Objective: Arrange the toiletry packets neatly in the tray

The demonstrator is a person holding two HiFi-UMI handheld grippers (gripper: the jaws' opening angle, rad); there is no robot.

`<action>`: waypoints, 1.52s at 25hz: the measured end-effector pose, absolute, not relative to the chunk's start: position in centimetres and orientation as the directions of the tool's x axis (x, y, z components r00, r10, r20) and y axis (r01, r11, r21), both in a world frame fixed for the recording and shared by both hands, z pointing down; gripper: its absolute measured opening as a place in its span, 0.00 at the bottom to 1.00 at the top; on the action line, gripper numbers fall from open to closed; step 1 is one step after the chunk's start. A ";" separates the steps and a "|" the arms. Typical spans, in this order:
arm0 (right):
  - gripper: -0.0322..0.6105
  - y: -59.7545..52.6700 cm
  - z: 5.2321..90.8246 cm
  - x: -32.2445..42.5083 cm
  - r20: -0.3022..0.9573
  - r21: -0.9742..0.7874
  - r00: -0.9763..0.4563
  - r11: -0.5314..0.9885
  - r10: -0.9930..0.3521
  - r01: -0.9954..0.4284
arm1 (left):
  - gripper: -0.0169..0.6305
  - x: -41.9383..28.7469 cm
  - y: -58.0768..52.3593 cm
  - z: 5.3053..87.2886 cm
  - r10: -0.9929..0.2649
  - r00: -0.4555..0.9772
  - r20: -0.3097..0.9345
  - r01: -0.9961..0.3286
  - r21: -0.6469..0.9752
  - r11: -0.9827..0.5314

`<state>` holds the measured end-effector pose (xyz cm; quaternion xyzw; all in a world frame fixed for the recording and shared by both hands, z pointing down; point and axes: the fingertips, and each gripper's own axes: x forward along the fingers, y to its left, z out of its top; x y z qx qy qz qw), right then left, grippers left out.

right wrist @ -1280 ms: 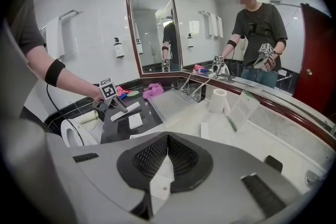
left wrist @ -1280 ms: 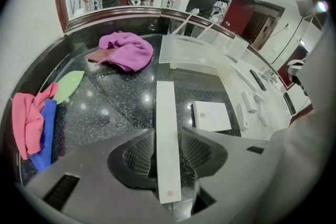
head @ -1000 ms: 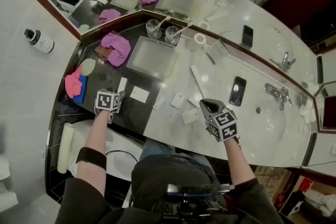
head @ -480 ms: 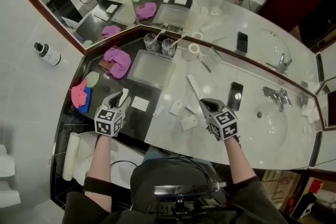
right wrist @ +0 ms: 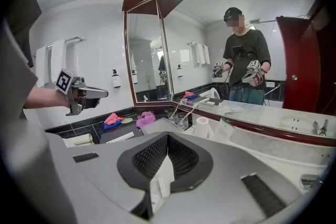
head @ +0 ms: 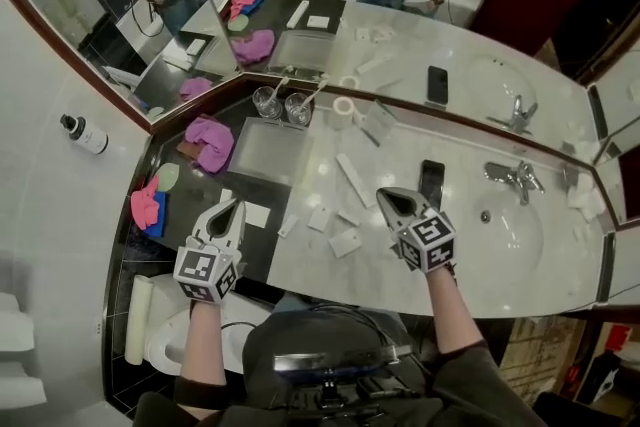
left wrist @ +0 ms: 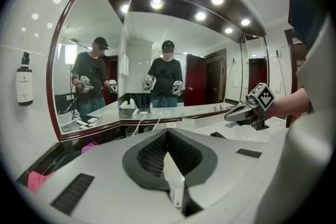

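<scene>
Left gripper (left wrist: 168, 139), jaws just closed on a white packet (left wrist: 175, 189), faces the far corner mirror (left wrist: 142, 44); right gripper (left wrist: 232, 115) at right, wall bottle (left wrist: 24, 81) left.

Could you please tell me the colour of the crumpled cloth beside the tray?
The cloth is magenta; head view.

Bathroom, hotel style. We record: oval washbasin (head: 512, 230) sunk in a pale marble counter (head: 310, 265); chrome tap (head: 505, 173) just behind the basin; red-framed wall mirror (head: 350, 15) beyond it; wall-hung pump bottle (head: 82, 134) and toilet (head: 165, 345) well to the basin's left.
</scene>
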<state>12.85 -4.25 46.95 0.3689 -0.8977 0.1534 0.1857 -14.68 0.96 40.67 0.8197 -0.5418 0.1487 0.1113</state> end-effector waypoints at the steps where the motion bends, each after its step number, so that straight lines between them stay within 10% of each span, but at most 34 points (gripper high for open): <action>1: 0.08 -4.1 46.5 13.0 0.438 -0.136 -0.660 0.681 -0.610 -0.719 | 0.03 -14.3 1.2 40.4 -0.856 0.372 0.359 -0.920 0.021 -0.391; 29: 0.09 -3.2 47.4 13.2 0.467 -0.084 -0.593 0.635 -0.656 -0.768 | 0.03 -11.8 3.3 41.9 -0.826 0.425 0.371 -0.898 0.057 -0.437; 38: 0.36 -6.3 54.3 11.0 0.648 -0.042 -0.504 0.635 -0.571 -0.772 | 0.03 -12.7 2.4 43.8 -0.793 0.455 0.405 -0.877 0.052 -0.477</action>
